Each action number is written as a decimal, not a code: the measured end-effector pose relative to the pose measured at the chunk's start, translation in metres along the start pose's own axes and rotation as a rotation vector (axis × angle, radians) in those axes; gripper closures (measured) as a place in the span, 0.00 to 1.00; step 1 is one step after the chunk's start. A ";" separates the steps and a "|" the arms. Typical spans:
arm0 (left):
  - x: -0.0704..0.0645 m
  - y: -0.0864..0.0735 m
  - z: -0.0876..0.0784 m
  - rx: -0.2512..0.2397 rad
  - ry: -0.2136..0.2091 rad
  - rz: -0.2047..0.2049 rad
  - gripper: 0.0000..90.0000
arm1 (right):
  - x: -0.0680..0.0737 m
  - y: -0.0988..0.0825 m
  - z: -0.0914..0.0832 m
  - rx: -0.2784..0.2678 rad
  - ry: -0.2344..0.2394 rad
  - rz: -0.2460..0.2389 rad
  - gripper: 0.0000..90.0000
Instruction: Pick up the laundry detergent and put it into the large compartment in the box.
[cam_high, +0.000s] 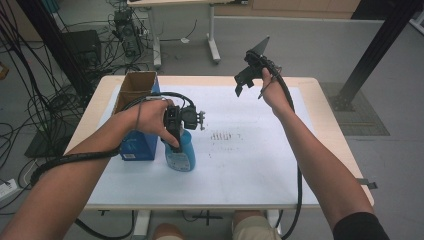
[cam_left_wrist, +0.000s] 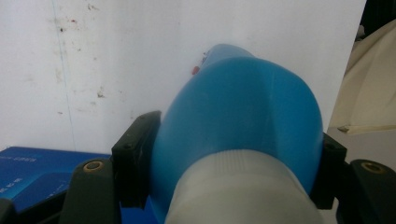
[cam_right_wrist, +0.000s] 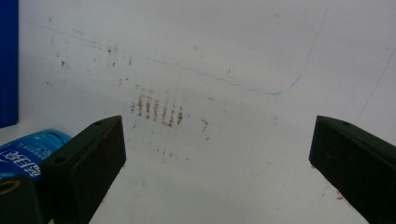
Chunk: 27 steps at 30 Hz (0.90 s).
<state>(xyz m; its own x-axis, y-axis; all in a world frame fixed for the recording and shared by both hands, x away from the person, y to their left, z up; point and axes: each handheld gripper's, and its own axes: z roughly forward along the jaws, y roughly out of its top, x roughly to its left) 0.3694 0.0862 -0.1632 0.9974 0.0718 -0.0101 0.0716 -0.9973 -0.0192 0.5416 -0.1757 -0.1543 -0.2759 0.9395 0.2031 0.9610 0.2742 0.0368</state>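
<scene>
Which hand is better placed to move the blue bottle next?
Left. The left gripper is clamped on the blue bottle, while the right gripper hangs open above the table's far side.

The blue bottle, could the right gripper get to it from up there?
Probably yes. The right gripper hangs open above the white sheet, with bare sheet between it and the blue bottle. But the left gripper already clamps the bottle's neck, so only its lower body is free.
</scene>
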 end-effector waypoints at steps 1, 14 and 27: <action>0.000 0.000 0.000 0.001 0.000 -0.001 0.38 | 0.000 0.000 0.000 -0.001 0.000 -0.002 0.04; 0.000 0.001 0.000 0.004 0.001 -0.006 0.38 | -0.001 -0.001 0.000 -0.004 0.001 0.002 0.04; -0.002 0.000 0.000 0.003 0.004 -0.014 0.38 | 0.000 -0.001 0.000 -0.003 0.002 -0.002 0.04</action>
<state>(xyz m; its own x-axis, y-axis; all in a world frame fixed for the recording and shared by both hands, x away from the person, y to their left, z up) 0.3676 0.0862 -0.1630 0.9963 0.0854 -0.0055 0.0852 -0.9961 -0.0220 0.5405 -0.1754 -0.1548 -0.2781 0.9384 0.2050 0.9604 0.2759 0.0400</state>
